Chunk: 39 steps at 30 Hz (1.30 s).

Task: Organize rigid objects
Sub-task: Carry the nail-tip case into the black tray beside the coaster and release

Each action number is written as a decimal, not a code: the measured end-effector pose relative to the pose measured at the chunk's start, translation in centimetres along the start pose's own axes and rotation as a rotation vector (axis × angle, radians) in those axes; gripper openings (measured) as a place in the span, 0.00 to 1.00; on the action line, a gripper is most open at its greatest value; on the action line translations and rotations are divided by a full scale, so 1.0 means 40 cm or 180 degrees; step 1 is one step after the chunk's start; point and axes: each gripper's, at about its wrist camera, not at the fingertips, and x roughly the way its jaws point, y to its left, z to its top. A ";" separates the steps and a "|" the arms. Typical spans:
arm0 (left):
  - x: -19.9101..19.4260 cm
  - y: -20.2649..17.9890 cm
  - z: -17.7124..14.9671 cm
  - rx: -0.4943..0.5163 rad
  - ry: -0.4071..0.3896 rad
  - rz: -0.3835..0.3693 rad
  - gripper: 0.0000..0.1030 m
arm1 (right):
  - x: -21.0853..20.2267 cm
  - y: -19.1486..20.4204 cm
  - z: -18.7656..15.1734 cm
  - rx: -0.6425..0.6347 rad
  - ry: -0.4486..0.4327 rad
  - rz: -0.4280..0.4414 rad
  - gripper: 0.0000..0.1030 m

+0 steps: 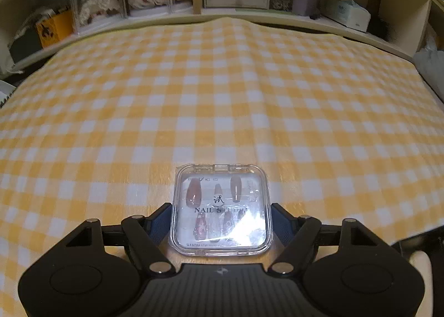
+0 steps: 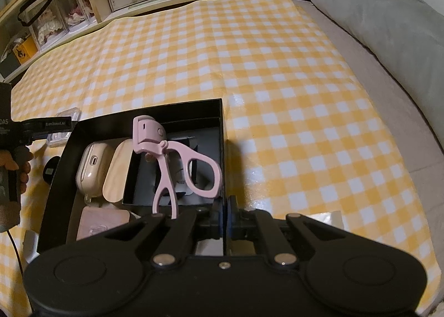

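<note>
Left gripper (image 1: pixel 220 222): jaws set wide, one blue pad (image 1: pixel 158 224) at each side of a clear nail case (image 1: pixel 220 210) lying flat on the yellow checked cloth (image 1: pixel 222 95); whether the pads press on it cannot be told. Right gripper (image 2: pixel 225 222): jaws closed on the near right wall of a black box (image 2: pixel 222 123). Inside the box: a pink eyelash curler (image 2: pixel 177 156) leaning upright at centre, a beige earbud case (image 2: pixel 93 168) to its left. Far side: wooden shelving (image 1: pixel 236 16) along the cloth's edge.
</note>
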 end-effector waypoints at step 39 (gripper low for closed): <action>-0.266 -0.309 -0.220 0.0333 0.0708 -0.1113 0.74 | -0.002 0.004 -0.002 0.0077 0.0051 0.0027 0.04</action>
